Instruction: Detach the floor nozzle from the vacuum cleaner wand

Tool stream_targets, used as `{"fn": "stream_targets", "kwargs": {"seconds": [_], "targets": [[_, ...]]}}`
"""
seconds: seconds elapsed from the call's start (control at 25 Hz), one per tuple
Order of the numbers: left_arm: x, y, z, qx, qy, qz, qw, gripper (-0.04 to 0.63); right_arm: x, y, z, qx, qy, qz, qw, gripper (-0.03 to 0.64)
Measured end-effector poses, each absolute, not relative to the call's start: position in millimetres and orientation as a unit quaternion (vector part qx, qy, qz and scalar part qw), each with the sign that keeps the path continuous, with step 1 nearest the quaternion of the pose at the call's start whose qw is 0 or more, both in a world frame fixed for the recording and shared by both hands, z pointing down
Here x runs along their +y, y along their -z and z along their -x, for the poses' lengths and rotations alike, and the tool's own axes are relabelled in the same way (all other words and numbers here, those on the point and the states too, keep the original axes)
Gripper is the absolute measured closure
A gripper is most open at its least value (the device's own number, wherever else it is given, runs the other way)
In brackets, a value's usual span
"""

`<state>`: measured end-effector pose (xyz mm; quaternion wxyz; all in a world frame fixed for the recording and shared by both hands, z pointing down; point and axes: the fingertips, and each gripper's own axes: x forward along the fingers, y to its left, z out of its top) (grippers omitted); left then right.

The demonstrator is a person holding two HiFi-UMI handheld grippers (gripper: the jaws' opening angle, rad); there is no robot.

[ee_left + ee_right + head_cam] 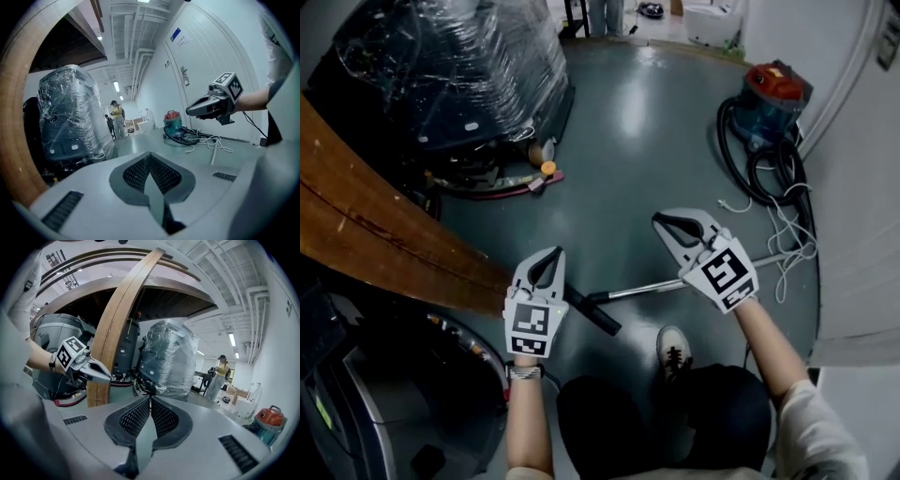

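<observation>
Dark-trousered knees and one white lace-up shoe (673,349) fill the bottom of the head view, bare forearms reaching forward above them. Ahead, the left gripper (556,253) and right gripper (659,221), smooth pale-grey plastic shells topped with black-and-white marker cubes, hang over the floor (619,169). Each gripper's own view shows its dark, mesh-textured pads pressed together with nothing between them. Below and between the two lies the vacuum cleaner wand (649,289), a slim chrome tube flat on the glossy grey-green floor. It ends near the left gripper in a matte black cylindrical piece (592,310), and its other end runs toward the floor's right edge into a tangle of thin white cable (783,230). The floor nozzle itself cannot be told apart. Farther along that right edge, beside a white wall, stands a canister vacuum (776,92) with red lid and teal body, its black hose (750,164) coiled in loops. Along the left edge sweeps a curved band of brown wood (375,225), and beyond it sits a bulky dark machine (459,66) wrapped in crinkled clear film.
</observation>
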<state>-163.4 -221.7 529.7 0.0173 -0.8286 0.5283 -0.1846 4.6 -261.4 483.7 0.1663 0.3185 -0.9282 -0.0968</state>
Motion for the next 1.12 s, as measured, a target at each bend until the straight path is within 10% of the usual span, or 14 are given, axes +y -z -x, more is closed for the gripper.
{"fn": "stream_targets", "kwargs": {"seconds": [1.12], "targets": [[-212, -788, 120, 0.357, 0.360, 0.856, -0.096, 0.598, -246, -732, 27, -0.939, 0.033, -0.203, 0.275, 0.586]]}}
